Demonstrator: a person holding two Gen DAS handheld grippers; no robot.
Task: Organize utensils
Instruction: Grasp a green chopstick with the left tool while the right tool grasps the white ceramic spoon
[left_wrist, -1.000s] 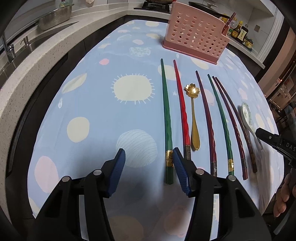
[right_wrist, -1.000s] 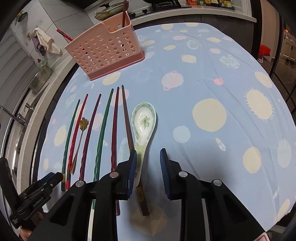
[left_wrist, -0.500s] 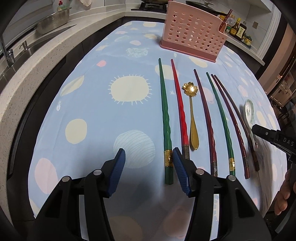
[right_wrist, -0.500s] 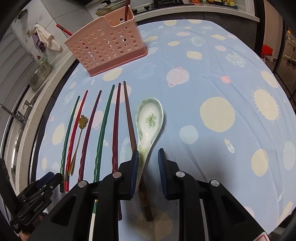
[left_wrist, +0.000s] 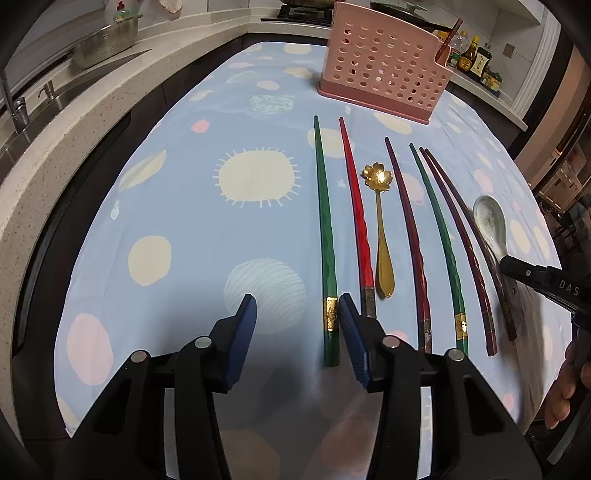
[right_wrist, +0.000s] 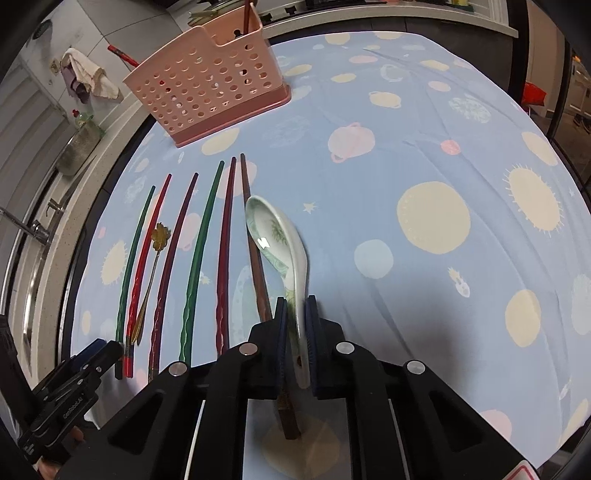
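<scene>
Kitchen counters with a sink and a steel pot ring the worktop (left_wrist: 177, 206), which is covered by a pale blue cloth printed with suns and planets; a pink perforated caddy (right_wrist: 210, 92) stands at its far side, well apart from the row of utensils laid side by side nearer the person.

Right claw (right_wrist: 295, 332) is clamped together on the handle of the ceramic spoon (right_wrist: 280, 240), whose bowl points away toward the caddy and looks tipped onto its side; whether it rests on the cloth or is lifted, I cannot tell. Left claw (left_wrist: 297, 328) stands apart and holds nothing, its right finger just beside the gold-banded end of the green chopstick (left_wrist: 325, 229); next along lie a red chopstick (left_wrist: 356, 210), the gold flower spoon (left_wrist: 380, 236) and four more chopsticks in dark red, green and brown.

Risks, as I judge them: the glazed handle is smooth and narrow, so the spoon could pivot or slip between the pads during the carry; the brown chopstick (right_wrist: 255, 258) lies touching or just beside the spoon and runs under the claw, so a careless lift could drag it and disturb the row; a hard drop into the caddy could chip the ceramic.

Inside the caddy at least one dark red chopstick stands upright in a compartment, and another red tip juts out at its end; what else it holds is hidden by the wall.
</scene>
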